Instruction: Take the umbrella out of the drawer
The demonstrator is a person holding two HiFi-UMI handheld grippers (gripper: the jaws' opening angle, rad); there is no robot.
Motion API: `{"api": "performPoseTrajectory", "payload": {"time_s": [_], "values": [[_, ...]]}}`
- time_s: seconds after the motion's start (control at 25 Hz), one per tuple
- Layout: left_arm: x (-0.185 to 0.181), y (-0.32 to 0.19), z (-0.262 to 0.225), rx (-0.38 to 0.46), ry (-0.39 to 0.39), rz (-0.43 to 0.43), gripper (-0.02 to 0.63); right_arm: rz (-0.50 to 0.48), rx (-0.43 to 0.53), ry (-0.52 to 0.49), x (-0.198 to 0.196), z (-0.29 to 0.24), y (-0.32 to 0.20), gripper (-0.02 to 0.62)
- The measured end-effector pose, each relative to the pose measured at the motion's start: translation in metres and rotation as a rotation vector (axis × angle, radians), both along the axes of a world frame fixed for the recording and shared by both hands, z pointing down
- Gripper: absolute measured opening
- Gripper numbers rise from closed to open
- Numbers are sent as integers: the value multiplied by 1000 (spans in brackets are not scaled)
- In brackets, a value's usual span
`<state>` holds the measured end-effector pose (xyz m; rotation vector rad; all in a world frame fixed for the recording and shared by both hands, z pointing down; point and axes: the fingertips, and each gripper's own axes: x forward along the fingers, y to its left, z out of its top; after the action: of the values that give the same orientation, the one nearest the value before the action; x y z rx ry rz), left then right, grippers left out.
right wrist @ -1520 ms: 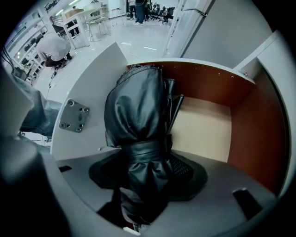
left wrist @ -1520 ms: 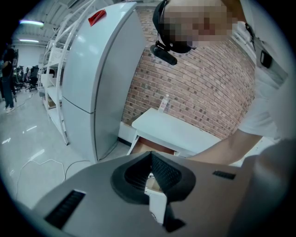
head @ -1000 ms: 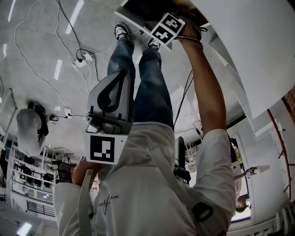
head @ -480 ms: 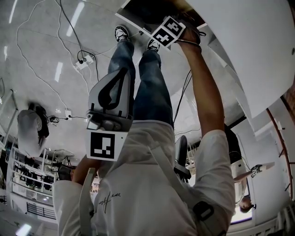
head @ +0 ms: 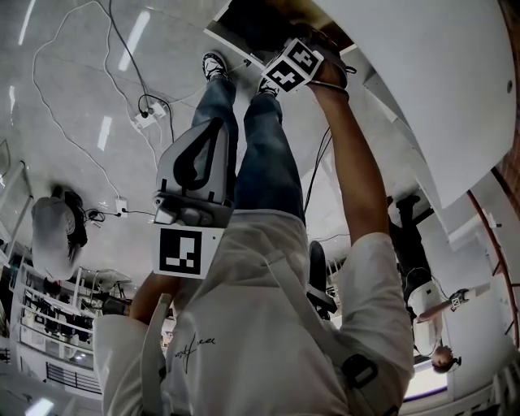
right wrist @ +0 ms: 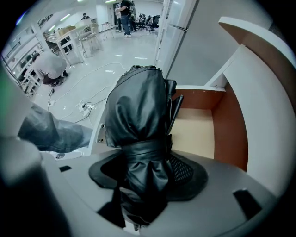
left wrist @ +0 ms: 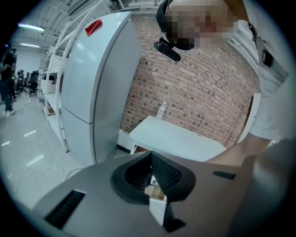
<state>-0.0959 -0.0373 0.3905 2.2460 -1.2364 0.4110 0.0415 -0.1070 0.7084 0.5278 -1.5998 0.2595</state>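
Note:
A black folded umbrella (right wrist: 138,115) stands upright between the jaws of my right gripper (right wrist: 148,162), which is shut on its strapped waist. It hangs over the open drawer (right wrist: 199,129), whose inside is pale wood with reddish side walls. In the head view only the right gripper's marker cube (head: 292,65) shows, at the drawer's dark mouth (head: 256,20); the umbrella is hidden there. My left gripper (head: 218,124) is held off to the left over the floor. Its pads (left wrist: 159,169) meet with nothing between them.
A tall white fridge (left wrist: 97,83) and a white table (left wrist: 180,139) stand against a brick wall (left wrist: 203,88). A power strip (head: 148,108) and cables lie on the floor. A person crouches (right wrist: 51,67) by shelves. Another person (head: 414,260) stands at the right.
The right gripper's marker cube has shifted slightly toward me, away from the drawer. The bystander at the right has walked further into view. The left gripper has barely moved.

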Motion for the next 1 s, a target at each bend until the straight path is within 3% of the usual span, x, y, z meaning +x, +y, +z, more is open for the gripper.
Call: {"api": "performPoseTrajectory", "payload": {"time_s": [1.0], "values": [[3, -14, -43, 91, -14, 0, 3, 50, 34, -100, -9, -76, 24, 261]]}}
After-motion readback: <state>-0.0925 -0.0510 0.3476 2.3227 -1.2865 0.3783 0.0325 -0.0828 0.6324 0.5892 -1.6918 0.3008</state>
